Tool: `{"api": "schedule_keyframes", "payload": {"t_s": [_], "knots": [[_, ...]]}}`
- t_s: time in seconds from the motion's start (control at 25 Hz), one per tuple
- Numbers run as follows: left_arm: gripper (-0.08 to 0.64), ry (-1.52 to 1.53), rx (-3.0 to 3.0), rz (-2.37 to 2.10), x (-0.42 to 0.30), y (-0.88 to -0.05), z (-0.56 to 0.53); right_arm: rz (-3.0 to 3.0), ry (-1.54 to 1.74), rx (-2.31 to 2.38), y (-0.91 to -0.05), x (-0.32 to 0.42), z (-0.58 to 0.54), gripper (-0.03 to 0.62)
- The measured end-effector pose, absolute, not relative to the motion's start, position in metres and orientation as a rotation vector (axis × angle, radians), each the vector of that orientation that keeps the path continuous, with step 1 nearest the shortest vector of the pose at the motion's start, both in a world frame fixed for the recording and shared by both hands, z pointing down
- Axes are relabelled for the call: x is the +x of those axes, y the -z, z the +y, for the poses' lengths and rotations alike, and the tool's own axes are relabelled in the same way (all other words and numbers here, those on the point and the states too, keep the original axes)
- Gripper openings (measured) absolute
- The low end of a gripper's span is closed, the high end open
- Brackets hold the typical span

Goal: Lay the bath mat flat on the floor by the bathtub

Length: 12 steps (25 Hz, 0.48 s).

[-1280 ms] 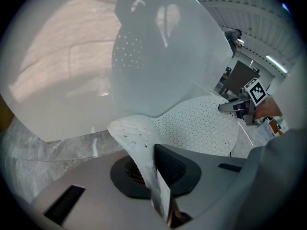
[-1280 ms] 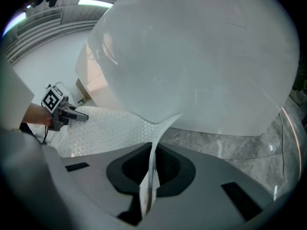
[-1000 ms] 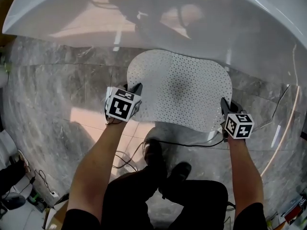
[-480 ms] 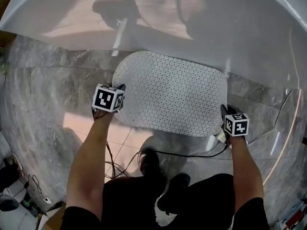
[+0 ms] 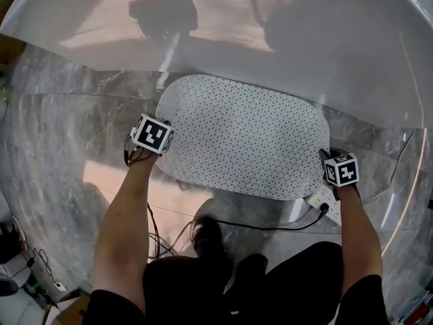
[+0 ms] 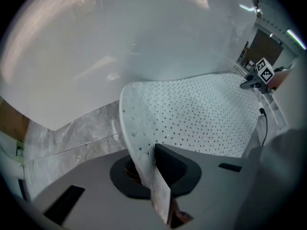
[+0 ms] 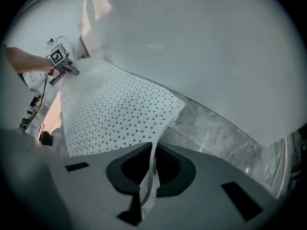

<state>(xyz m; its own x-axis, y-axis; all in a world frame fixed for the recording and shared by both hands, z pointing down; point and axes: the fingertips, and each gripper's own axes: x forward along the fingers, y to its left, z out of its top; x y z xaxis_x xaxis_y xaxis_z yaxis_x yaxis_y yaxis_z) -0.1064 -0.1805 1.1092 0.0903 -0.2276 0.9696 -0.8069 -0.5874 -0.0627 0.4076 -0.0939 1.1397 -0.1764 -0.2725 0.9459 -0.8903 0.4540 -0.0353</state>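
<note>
Head view, arms stretched down, left gripper (image 5: 166,135) and right gripper (image 5: 327,161) each pinching bath mat (image 5: 243,141) edges

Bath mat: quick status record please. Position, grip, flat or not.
item: white perforated bath mat
position: spread over the grey marble floor, beside the bathtub
left tool: shut on the mat's left edge
right tool: shut on the mat's right edge
flatness: not fully flat; the gripped edges curl up into the jaws
release: not yet done
</note>
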Motion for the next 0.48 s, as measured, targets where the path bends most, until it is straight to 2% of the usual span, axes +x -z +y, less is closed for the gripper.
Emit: {"api": "schedule_keyframes", "payload": {"t_s": [0.48], "knots": [[0.039, -1.664, 1.813, -1.014, -0.139, -1.126, -0.174, -1.713, -0.675, 0.987, -1.152, 0.387, -0.105, 0.023]]}}
